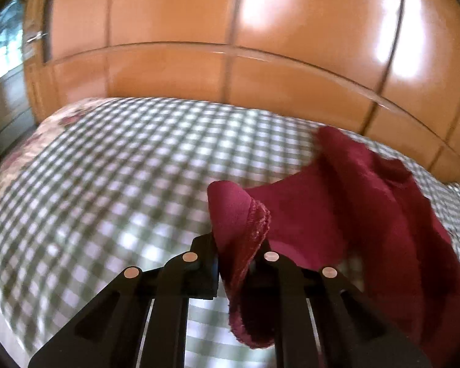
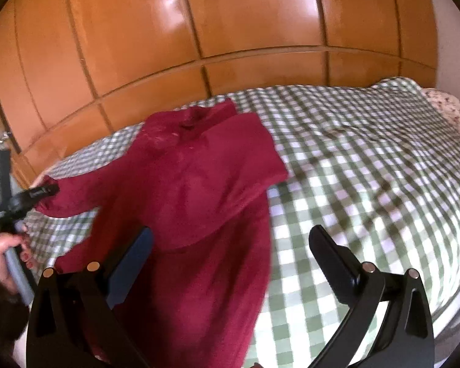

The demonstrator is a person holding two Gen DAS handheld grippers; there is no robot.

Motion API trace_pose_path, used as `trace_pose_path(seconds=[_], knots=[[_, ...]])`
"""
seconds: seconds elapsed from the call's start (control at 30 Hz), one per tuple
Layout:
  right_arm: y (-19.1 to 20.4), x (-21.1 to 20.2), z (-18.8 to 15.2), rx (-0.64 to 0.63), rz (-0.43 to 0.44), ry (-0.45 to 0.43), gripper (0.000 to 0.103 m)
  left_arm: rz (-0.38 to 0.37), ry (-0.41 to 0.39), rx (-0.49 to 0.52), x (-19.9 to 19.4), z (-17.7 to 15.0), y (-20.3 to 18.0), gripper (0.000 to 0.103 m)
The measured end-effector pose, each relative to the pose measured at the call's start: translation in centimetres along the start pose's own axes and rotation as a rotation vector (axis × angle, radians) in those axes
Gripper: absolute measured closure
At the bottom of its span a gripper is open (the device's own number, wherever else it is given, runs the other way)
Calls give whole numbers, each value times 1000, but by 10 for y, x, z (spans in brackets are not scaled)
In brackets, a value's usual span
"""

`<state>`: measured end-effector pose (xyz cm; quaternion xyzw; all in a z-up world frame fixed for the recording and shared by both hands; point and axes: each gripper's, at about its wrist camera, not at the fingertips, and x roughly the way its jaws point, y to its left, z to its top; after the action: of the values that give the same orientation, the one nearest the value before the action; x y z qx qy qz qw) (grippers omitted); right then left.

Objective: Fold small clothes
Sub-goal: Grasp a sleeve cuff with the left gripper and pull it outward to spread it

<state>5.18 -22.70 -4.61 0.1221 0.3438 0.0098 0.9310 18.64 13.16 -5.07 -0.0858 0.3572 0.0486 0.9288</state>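
Observation:
A dark red knitted garment (image 2: 199, 190) lies spread on a green-and-white checked bed cover (image 2: 368, 168), collar toward the wardrobe. My left gripper (image 1: 234, 245) is shut on the hemmed end of one sleeve (image 1: 245, 230), which bunches up between its fingers and hangs below them. In the right wrist view that same gripper (image 2: 50, 188) shows at the far left, pinching the sleeve cuff, with a hand (image 2: 6, 254) on its handle. My right gripper (image 2: 230, 245) stands open above the garment's lower body, its left finger (image 2: 132, 263) over the fabric, its right finger (image 2: 334, 263) over bare cover.
Glossy orange-brown wardrobe doors (image 2: 199, 30) rise just behind the bed. A flowered pillow or sheet (image 1: 70, 116) lies at the bed's far left corner, and another flowered patch (image 2: 447, 107) at the right. The checked cover stretches wide to the right of the garment.

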Motion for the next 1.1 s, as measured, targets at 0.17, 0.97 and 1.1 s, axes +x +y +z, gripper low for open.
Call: trace_pose_path(seconds=[0.17,0.97,1.1], knots=[[0,-2,7,32,88,-16,2,114,-23,10,6,8,33,95],[35,23,12,29,371,130,50,369,-220,-189,-33,-13,96,11],[41,36,5,11,393,194,69,156,-226,-129,-43,-32,44,7]])
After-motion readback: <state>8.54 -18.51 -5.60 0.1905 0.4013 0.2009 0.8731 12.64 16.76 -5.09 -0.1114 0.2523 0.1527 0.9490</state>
